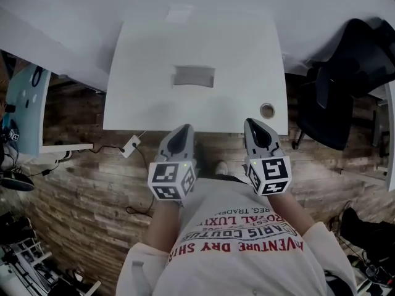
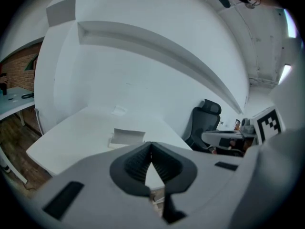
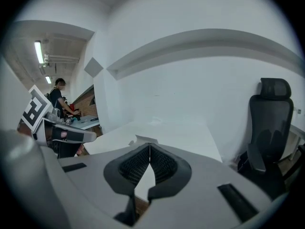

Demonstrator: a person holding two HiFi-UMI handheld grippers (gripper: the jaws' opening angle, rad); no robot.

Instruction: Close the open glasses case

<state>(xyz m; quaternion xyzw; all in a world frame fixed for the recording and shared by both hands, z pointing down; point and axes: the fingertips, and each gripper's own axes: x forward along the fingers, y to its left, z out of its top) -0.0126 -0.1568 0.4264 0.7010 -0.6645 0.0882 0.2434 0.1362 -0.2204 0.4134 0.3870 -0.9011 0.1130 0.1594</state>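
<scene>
A grey glasses case (image 1: pixel 194 76) lies alone near the middle of a white table (image 1: pixel 142 97), well apart from both hand-held grippers, which hover side by side at the table's near edge. Seen from the left gripper view, the case (image 2: pixel 127 137) appears to lie open with its lid raised, though the distance makes that hard to confirm.

The left gripper (image 1: pixel 182 131) has its jaws pressed together at the tips with nothing between them, as its own view (image 2: pixel 151 145) shows. The right gripper (image 1: pixel 253 126) is likewise closed tip to tip and empty (image 3: pixel 149 146); over its jaws only a corner of the case (image 3: pixel 141 139) peeks out.

A round cable hole (image 1: pixel 266 110) sits in the table's near right corner, just beyond the right gripper. A black office chair (image 1: pixel 342 85) stands to the right of the table on a wooden floor (image 1: pixel 80 190), and a white power strip (image 1: pixel 131 145) lies on the floor left of the left gripper. A person (image 3: pixel 58 95) stands in the background of the right gripper view.
</scene>
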